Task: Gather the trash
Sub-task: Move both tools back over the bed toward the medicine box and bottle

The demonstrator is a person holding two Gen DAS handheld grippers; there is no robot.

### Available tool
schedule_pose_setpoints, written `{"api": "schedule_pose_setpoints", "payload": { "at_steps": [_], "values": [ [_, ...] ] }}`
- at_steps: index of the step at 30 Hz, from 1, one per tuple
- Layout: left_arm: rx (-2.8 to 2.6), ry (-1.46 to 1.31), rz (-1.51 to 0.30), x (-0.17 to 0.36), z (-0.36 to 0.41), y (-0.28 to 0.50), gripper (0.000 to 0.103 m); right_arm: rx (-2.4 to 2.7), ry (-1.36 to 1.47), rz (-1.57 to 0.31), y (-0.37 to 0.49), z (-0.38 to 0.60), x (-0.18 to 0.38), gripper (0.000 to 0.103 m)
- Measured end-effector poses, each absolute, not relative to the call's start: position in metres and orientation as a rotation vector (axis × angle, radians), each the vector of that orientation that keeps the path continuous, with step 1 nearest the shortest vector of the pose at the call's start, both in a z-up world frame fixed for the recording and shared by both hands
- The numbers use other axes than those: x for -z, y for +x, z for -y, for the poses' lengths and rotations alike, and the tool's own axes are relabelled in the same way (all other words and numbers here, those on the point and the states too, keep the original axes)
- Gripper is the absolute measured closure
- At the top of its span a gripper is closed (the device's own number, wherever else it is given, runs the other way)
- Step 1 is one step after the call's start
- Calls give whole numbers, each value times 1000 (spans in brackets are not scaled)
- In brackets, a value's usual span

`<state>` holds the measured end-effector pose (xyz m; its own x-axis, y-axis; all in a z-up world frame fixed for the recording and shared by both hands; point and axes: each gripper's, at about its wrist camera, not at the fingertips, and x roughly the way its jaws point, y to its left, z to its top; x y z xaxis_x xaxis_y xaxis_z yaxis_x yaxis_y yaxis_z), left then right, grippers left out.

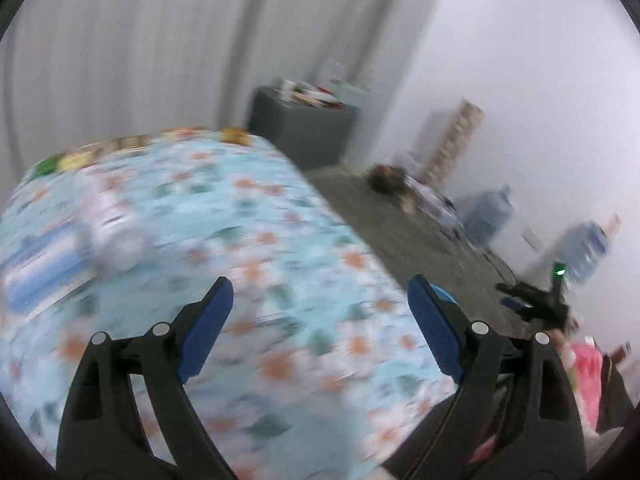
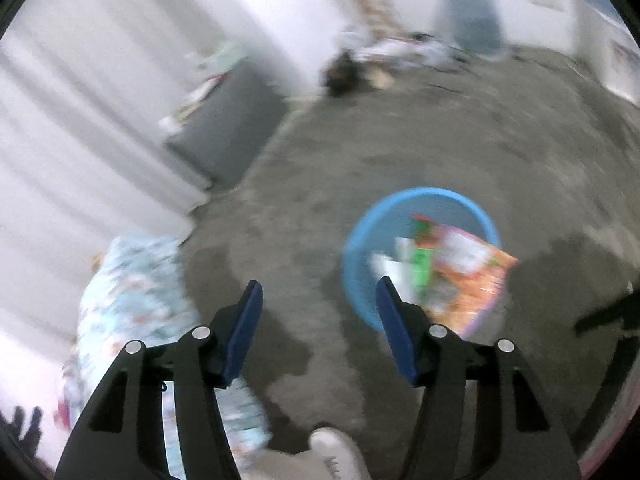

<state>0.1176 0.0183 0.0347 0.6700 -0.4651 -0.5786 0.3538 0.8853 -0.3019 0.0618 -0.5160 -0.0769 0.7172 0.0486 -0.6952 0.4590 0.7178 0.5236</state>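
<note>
The trash left to collect, a blurred white crumpled can or wrapper [image 1: 116, 228] beside a blue-and-white striped packet [image 1: 44, 268], lies near the left edge of the surface covered in a light blue floral cloth [image 1: 280, 240]. Both look light and thin, likely to crush or slip, so a pinch across the middle should suit. An orange printed wrapper [image 2: 460, 276] already sits in the round blue plastic basin [image 2: 360, 240] on the grey floor [image 2: 400, 140]. The left claw [image 1: 320, 320] hangs released over the cloth, tilted downward, nothing between its pads. The right claw [image 2: 320, 320] is likewise empty and parted, angled down beside the basin.
</note>
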Motion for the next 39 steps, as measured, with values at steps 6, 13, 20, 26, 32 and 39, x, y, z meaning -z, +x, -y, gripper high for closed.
{"api": "schedule_pose_setpoints", "payload": {
  "at_steps": [6,13,20,26,32,39],
  "values": [
    [282,-229,-600,-23,-104,88,14,-11,663,-771,107,418,16,28],
    [142,-293,-558,-5,-181,62,14,-355,609,-900,164,262,-4,28],
    [30,-402,-549,16,-253,47,14,-663,601,-1086,203,96,16,28],
    [41,-496,-532,18,-293,55,14,-707,612,-1227,233,-7,43,28],
    [153,-546,-589,-2,-323,139,14,-645,659,-1190,232,-18,45,28],
    [262,-413,-819,32,-302,245,18,-505,350,-971,235,8,-21,28]
  ]
}}
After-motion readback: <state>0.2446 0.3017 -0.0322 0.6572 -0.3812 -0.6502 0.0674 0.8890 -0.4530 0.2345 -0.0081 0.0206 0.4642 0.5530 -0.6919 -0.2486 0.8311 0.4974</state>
